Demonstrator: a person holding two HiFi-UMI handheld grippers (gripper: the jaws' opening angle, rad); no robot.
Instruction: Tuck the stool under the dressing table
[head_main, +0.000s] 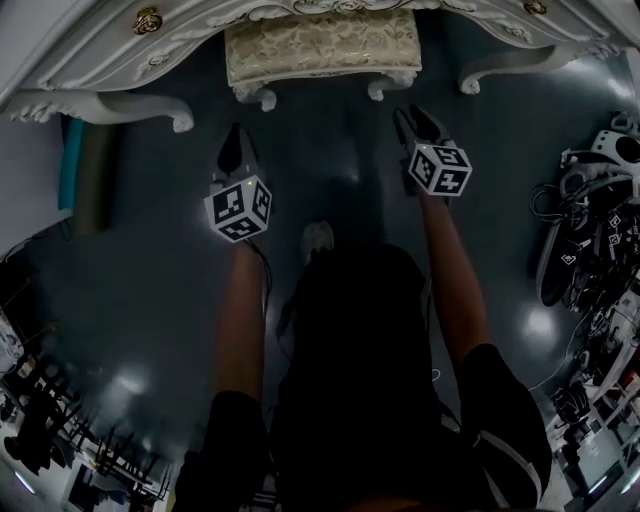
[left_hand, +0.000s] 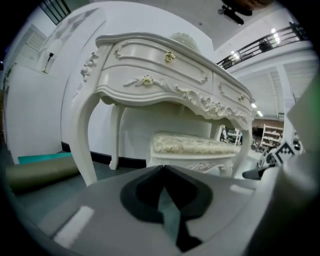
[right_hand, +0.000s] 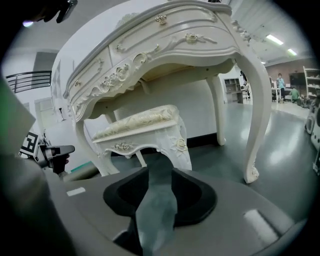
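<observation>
- Stool sits between the dressing table's front legs, seat mostly under the top. In the head view only the near strip of the seat and its two front feet show past the table's front edge.
- Stool's long axis runs side to side, parallel to the front of the dressing table.
- From the gripper views it stands square on the floor, upright, under the carved apron: stool, stool.
- Both grippers are on the near side of the stool, pointed at it and slightly down, neither touching it.
- Left gripper is off the stool's left front corner. Its jaws are closed tip to tip with nothing in them, as seen at left gripper.
- Right gripper is off the right front corner and looks a bit nearer the stool than the left. Its jaws are a narrow gap apart and empty, with floor showing through, at right gripper.
- Judgement: tuck is close to done. Any last push goes straight ahead, across the long axis, with the two grippers kept even so the stool doesn't skew into a table leg.
- Rolled mat lies by the table's left leg, clear of that path.
</observation>
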